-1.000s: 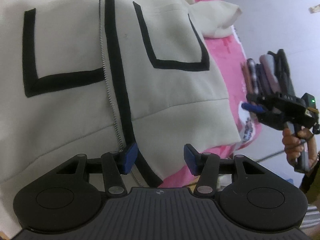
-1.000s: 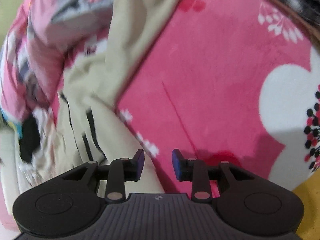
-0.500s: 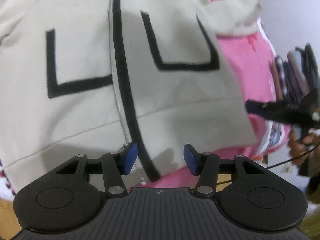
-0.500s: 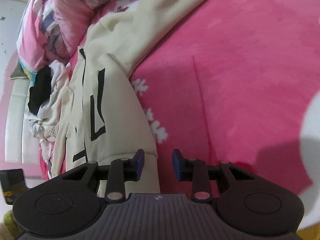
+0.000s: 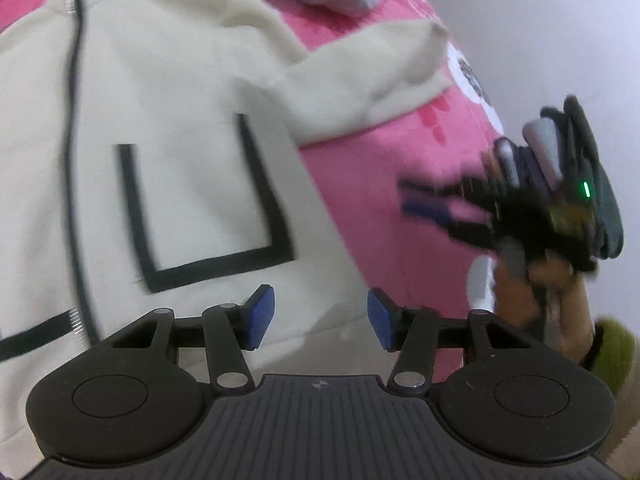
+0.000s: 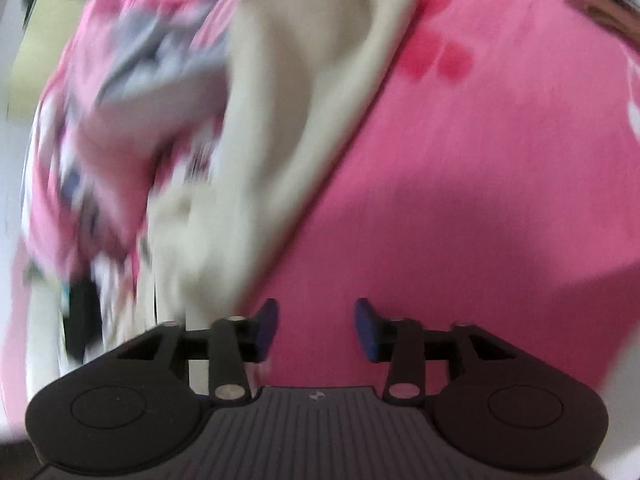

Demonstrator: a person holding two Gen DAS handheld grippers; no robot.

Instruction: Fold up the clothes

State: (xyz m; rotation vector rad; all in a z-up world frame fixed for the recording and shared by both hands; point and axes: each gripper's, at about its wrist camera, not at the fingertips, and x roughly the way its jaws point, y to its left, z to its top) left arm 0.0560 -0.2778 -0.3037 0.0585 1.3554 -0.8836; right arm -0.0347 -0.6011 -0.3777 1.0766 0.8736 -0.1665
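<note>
The left gripper (image 5: 316,320) has its fingers (image 5: 260,316) spread with nothing between them, hovering over the near hem of the cream jacket (image 5: 180,120), probably lining up for a grasp at the hem. The jacket lies front-up and spread flat on the pink bed cover (image 5: 380,160), zip (image 5: 74,160) closed, which suits folding; its sleeve (image 5: 372,76) reaches out to the far right.

The right gripper (image 6: 316,330) is opening, its fingers (image 6: 366,328) empty above bare pink cover (image 6: 480,160), with the cream sleeve (image 6: 300,100) just to the left, likely its target. Far left lies a blurred heap of clothes (image 6: 120,120).
</note>
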